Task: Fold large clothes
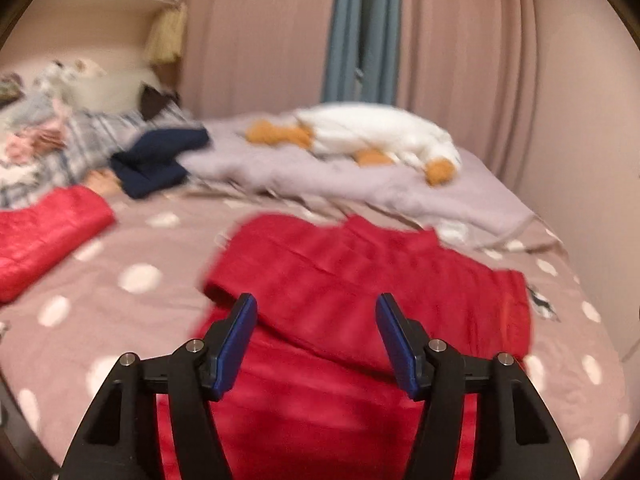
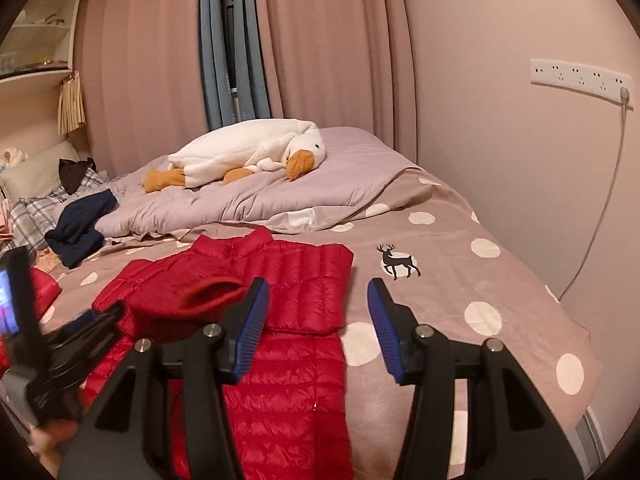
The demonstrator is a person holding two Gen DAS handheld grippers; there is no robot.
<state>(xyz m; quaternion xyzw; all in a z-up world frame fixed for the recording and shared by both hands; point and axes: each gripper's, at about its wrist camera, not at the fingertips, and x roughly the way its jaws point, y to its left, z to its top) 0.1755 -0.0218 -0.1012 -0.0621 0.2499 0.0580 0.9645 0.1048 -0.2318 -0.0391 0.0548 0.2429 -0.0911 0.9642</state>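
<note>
the red down jacket (image 2: 256, 292) lies flat on the bed (image 2: 500, 280), on its dotted cover, partly folded: a sleeve with its open cuff (image 2: 212, 294) is laid across the chest, and the collar points toward twelve o'clock, where the plush goose (image 2: 248, 156) rests on the lilac duvet (image 2: 280, 196). the jacket's long axis runs from six to twelve o'clock in both views, hem near the cameras and collar far. the left gripper (image 1: 316, 336) hovers right over the jacket's lower body with its jaws released and nothing between them; the red quilting fills the gap under its blue pads (image 1: 236, 344). the right gripper (image 2: 318, 320) is also released and empty, and it sits off the jacket's right edge, so the garment lies at about nine to ten o'clock from it, with bare bedcover and the deer print (image 2: 398, 262) ahead at one o'clock. judging from this, the left gripper is the nearer one to the fabric, centred on the hem, while the right would need to shift toward nine o'clock to catch the right hem corner. a second red padded piece (image 1: 44, 236) lies well apart at nine o'clock in the left view, near the navy garment (image 1: 156, 164).
</note>
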